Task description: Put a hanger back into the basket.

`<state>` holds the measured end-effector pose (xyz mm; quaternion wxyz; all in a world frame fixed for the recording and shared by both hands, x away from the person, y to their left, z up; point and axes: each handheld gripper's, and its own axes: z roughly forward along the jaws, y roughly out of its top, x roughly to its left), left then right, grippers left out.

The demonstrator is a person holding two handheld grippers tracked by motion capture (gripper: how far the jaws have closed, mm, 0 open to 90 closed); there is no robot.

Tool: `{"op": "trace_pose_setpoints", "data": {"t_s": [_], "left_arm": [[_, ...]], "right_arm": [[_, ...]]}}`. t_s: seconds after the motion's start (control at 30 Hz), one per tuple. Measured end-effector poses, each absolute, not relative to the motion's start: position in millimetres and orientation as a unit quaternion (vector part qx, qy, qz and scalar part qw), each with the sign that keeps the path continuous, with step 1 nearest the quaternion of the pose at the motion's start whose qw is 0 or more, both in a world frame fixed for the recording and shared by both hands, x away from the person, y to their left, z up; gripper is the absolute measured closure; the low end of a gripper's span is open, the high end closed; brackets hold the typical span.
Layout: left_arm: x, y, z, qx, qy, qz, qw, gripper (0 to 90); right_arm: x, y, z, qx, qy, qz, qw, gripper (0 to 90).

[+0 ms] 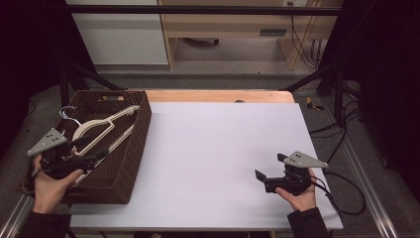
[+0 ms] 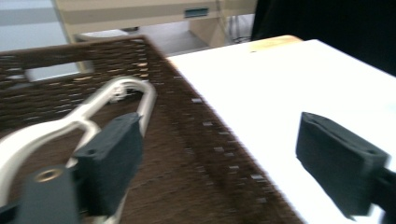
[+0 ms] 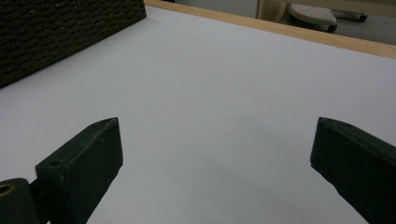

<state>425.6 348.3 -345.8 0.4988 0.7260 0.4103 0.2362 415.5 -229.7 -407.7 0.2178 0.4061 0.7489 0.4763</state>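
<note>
1. High view: a brown woven basket [image 1: 130, 148] stands at the left edge of the white table [image 1: 223, 158]. Inside it lies a cream-coloured clothes hanger [image 1: 99, 130], flat on the bottom, with its metal hook [image 1: 68, 115] towards the far left corner. The left gripper [image 1: 101, 154] is held over the near part of the basket, and its tips are just beside the lower bar of the hanger. The right gripper [image 1: 267, 171] waits at the near right of the table, well apart from the basket.

2. Left gripper view: the jaws are spread wide apart and hold nothing. One jaw is inside the basket [image 2: 196, 154], close to the rounded end of the hanger [image 2: 135, 93]; I cannot tell if it touches it. The other jaw is over the white table [image 2: 280, 84], so the basket wall passes between the two jaws.

3. Right gripper view: here also the jaws stand far apart with nothing between them, above the bare table [image 3: 210, 93]. A corner of the basket [image 3: 60, 32] is seen at the far left.

4. My judgement: the work is at its beginning. The hanger is not yet gripped and lies in the basket; to grasp it, lift it and bring it out to the table all remains.
</note>
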Motion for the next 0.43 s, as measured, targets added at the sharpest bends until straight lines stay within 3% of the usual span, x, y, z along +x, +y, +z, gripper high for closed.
{"op": "trace_pose_setpoints", "data": {"t_s": [0.43], "left_arm": [[403, 306, -371, 0.755, 0.349, 0.215, 0.512, 7.8]], "right_arm": [[412, -236, -404, 0.405, 0.734, 0.498, 0.221, 2.3]]}}
